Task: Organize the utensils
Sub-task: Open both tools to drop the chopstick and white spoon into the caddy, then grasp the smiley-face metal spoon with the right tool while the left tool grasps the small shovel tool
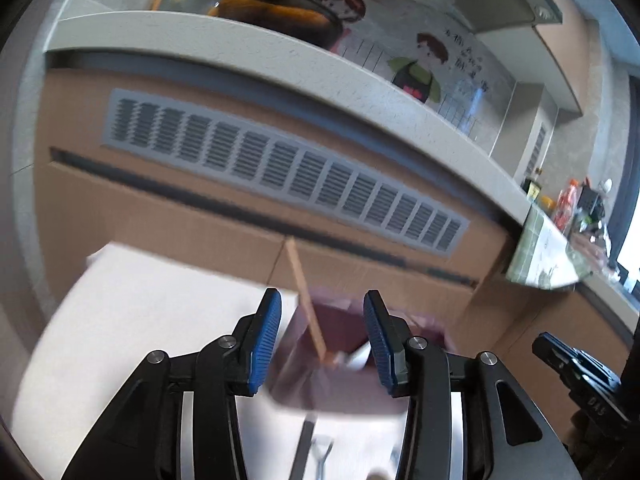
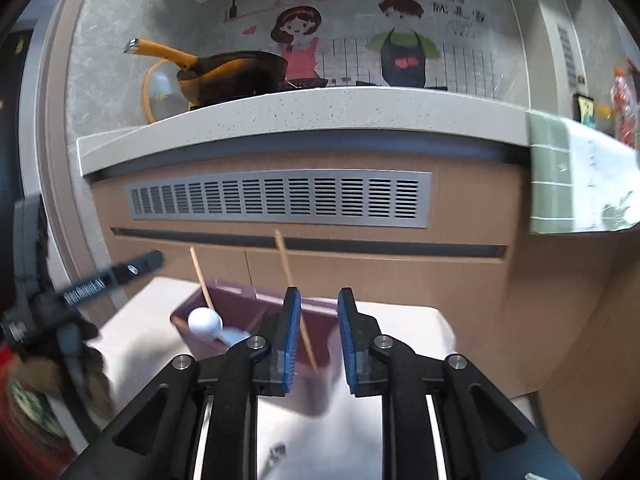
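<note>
A purple utensil holder (image 2: 236, 304) stands on a white table (image 2: 404, 328). It holds a white spoon (image 2: 205, 320) and two wooden chopsticks: one leans at its left (image 2: 199, 276), the other (image 2: 289, 268) rises between the fingers of my right gripper (image 2: 319, 304). Those jaws stand apart and the pads do not press the stick. In the left wrist view my left gripper (image 1: 322, 308) is open wide just in front of the blurred holder (image 1: 336, 332), where a chopstick (image 1: 304, 296) leans. Nothing sits between its pads. Each gripper shows at the edge of the other's view.
A metal utensil (image 1: 320, 450) lies on the table below the left gripper. Behind the table is a brown cabinet with a grey vent grille (image 2: 280, 200). Above it runs a speckled counter (image 2: 304, 116) with an orange-handled pan (image 2: 236, 76). A green cloth (image 2: 568, 176) hangs at the right.
</note>
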The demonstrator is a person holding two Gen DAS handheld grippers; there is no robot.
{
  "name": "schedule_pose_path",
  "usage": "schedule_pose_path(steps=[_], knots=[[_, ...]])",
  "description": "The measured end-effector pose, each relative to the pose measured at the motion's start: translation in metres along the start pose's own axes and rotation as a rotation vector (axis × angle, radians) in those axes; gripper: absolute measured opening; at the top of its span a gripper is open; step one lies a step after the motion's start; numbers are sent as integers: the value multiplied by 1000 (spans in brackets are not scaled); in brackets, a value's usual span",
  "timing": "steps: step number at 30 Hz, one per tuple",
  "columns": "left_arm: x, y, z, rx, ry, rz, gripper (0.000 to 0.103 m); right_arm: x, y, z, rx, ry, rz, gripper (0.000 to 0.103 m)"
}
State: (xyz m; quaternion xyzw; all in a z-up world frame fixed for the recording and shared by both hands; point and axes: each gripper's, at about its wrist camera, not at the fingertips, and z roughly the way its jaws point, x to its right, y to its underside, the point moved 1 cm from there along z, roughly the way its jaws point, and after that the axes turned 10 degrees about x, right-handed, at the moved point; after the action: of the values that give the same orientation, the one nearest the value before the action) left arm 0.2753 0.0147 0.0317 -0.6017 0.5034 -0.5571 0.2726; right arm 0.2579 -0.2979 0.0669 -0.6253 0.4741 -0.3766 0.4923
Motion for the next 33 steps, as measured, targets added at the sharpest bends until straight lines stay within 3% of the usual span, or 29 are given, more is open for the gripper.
schedule_pose_path(steps=[3, 8, 13, 20, 29, 33], knots=[[-4, 18, -27, -78, -15, 41, 44, -1, 19, -12, -68, -4, -12, 19], [-5, 53, -55, -181, -60, 146, 44, -4, 87, -12, -307, -53, 65, 19], [-25, 84, -62, -279, -90, 92, 44, -22, 138, -8, -457, -101, 127, 19], [-44, 103, -53, -347, -138, 54, 44, -46, 154, 13, -525, -106, 113, 19], [-41, 108, -47, -385, -124, 49, 44, -63, 153, 35, -513, -56, -9, 19], [-34, 112, -44, -401, -111, 60, 44, -58, 153, 29, -500, -77, -28, 9]])
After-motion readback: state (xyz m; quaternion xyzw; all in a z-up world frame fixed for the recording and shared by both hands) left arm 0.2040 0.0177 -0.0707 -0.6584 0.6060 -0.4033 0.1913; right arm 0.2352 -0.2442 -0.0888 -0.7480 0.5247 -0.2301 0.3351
